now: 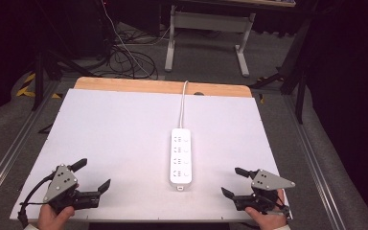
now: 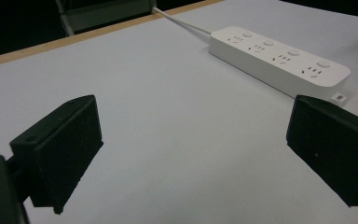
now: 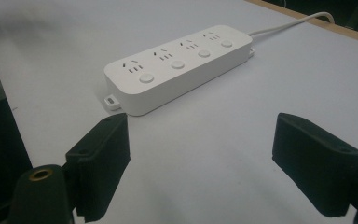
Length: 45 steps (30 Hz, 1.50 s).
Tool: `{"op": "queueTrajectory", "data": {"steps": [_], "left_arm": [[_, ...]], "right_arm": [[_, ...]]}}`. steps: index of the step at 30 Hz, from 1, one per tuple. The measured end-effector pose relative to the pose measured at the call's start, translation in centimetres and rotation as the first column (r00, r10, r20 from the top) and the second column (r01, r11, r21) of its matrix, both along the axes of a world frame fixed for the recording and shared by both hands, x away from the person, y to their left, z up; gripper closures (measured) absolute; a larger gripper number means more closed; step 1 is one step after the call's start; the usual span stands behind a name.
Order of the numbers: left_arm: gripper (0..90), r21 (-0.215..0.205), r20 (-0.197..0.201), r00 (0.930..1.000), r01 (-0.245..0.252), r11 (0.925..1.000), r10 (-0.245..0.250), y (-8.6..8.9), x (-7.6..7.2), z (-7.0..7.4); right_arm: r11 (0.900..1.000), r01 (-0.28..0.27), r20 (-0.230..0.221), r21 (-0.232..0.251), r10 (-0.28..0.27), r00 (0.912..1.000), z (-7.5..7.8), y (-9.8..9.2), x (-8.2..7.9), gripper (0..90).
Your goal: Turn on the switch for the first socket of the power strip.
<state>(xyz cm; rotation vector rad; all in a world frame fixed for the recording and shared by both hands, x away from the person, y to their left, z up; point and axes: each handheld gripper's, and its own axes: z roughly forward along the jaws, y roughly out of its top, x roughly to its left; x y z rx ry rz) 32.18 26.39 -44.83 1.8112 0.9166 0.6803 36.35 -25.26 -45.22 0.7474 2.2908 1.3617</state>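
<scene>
At counter (image 1: 100, 124) near edge: both tongs idle, jaws spread wide, nothing gripped.
Left tongs (image 1: 93, 175) by near-left corner, right tongs (image 1: 232, 181) by near-right corner, each in a hand. White 4-outlet power strip (image 1: 181, 155) lies flat mid-counter btwn them, well apart from both; its cord (image 1: 183, 103) runs to far edge.
</scene>
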Motion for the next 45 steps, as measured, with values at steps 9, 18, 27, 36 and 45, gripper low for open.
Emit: {"op": "queueTrajectory", "data": {"steps": [9, 18, 27, 36, 45], "left_arm": [[4.0, -0.003, 0.019, 0.9997, -0.015, 0.9999, 0.015, 0.0, -0.1, 0.0], [4.0, 0.013, 0.035, 0.999, -0.03, 0.9995, 0.029, 0.1, -0.2, 0.1], [4.0, 0.019, 0.034, 0.9987, -0.038, 0.9991, 0.037, 0.1, -0.1, 0.1], [4.1, 0.016, 0.031, 0.9986, -0.043, 0.999, 0.042, 0.1, -0.1, 0.1], [4.1, 0.012, 0.03, 0.9986, -0.043, 0.999, 0.043, 0.2, -0.2, 0.1]], "right_arm": [[1.0, -0.002, 0.006, -0.008, 0.002, 1.0, 0.0, 0.1, 0.0, 19.2], [1.0, 0.0, 0.014, -0.02, 0.001, 0.9999, 0.1, 0.2, -0.1, 18.7], [1.0, 0.002, 0.009, -0.025, -0.002, 1.0, 0.4, 0.4, 0.1, 17.0], [0.999, 0.001, -0.015, -0.039, -0.001, 0.9999, 1.4, 1.0, 0.7, 17.6], [0.999, -0.013, -0.022, -0.036, 0.012, 0.9997, 2.9, 2.1, 1.9, 20.8]]}}
